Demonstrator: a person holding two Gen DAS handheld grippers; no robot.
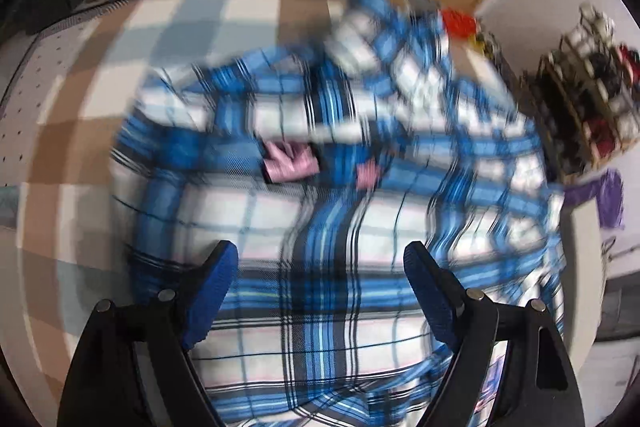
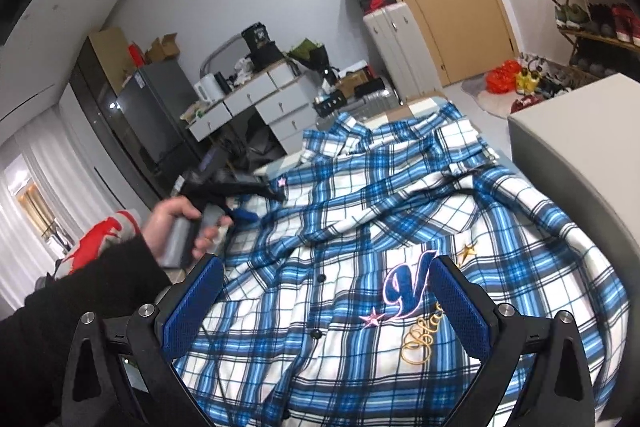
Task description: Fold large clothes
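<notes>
On the left, a hand (image 2: 176, 223) in a black sleeve (image 2: 80, 291) holds the left tool (image 2: 256, 205) low over the near-left part of a blue and white plaid shirt (image 2: 360, 227). In its own view the left tool (image 1: 320, 291) points steeply down at the cloth with its blue pads (image 1: 212, 299) spread wide and nothing between them; the picture is smeared, so fine detail of the fabric there is lost. It reads as a hand hovering to choose a hold, likely near the shoulder or sleeve seam on that side.

The shirt lies front up on a bed with a checked cover (image 1: 120, 47) (pale blue, tan and white squares), rumpled rather than smoothed. Its button placket (image 2: 318, 303) runs up the middle, and the collar (image 2: 340, 135) lies at the far end toward the drawers (image 2: 276, 103), so the long axis runs from the camera away to the collar, hem end nearest. A sleeve is thrown slantwise across the chest, which I judge must be laid out or tucked before a clean fold.

To the right, the embroidered letter badge (image 2: 404, 287) sits on the chest panel. The right tool (image 2: 320, 303) hangs just above it, angled shallowly forward, pads wide apart and gripping nothing. Both tools being empty suggests the fold has not yet begun. A pale box edge (image 2: 580, 147) borders the shirt at far right.
</notes>
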